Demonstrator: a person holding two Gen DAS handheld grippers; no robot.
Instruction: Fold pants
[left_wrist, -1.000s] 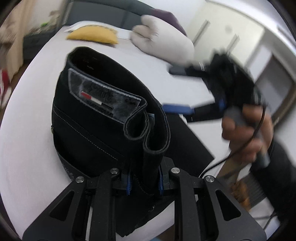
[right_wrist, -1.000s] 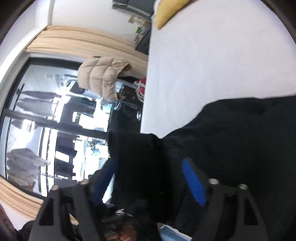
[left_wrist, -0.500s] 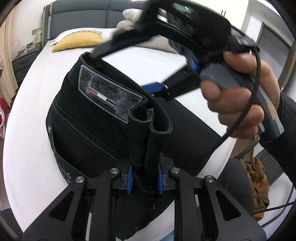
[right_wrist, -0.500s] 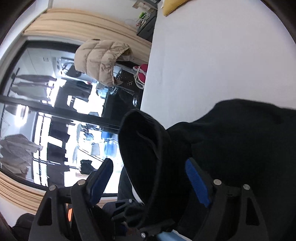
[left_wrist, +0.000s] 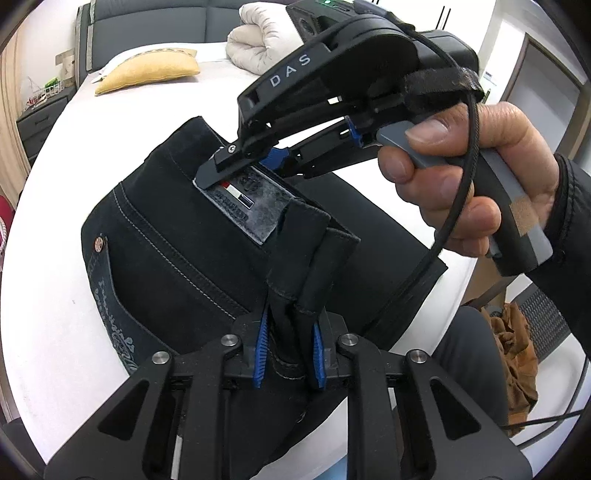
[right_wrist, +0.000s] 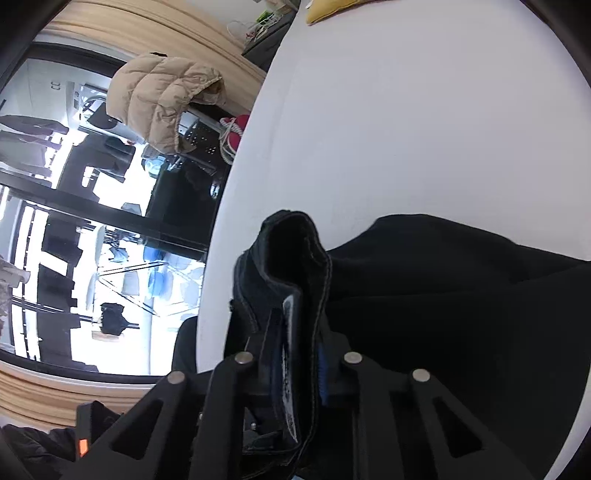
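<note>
The black pants (left_wrist: 177, 258) lie on the white bed (left_wrist: 55, 314), with the waistband end lifted off the sheet and held between both claws. The left claw (left_wrist: 288, 345) is clenched on a bunched fold of the waistband, its blue pads (left_wrist: 261, 347) pressing the dark fabric from either side. The right claw (left_wrist: 251, 162) reaches in from above, held by the right hand (left_wrist: 458, 173), and its tips close over the waistband right at the grey brand patch (left_wrist: 243, 199) with the red, white and blue stripe; in the right wrist view the same claw (right_wrist: 295, 362) is clenched on the folded waistband edge, with the patch seen edge-on between the fingers. A back pocket with pale embroidery (left_wrist: 110, 314) and a copper rivet (left_wrist: 99, 243) faces up on the left side of the garment. The rest of the pants spreads flat toward the bed's near edge. A yellow pillow (left_wrist: 147, 72) and a rolled white duvet (left_wrist: 266, 40) sit near the grey headboard (left_wrist: 147, 18), well apart from the pants. A beige puffer jacket (right_wrist: 162, 103) hangs beside the window
</note>
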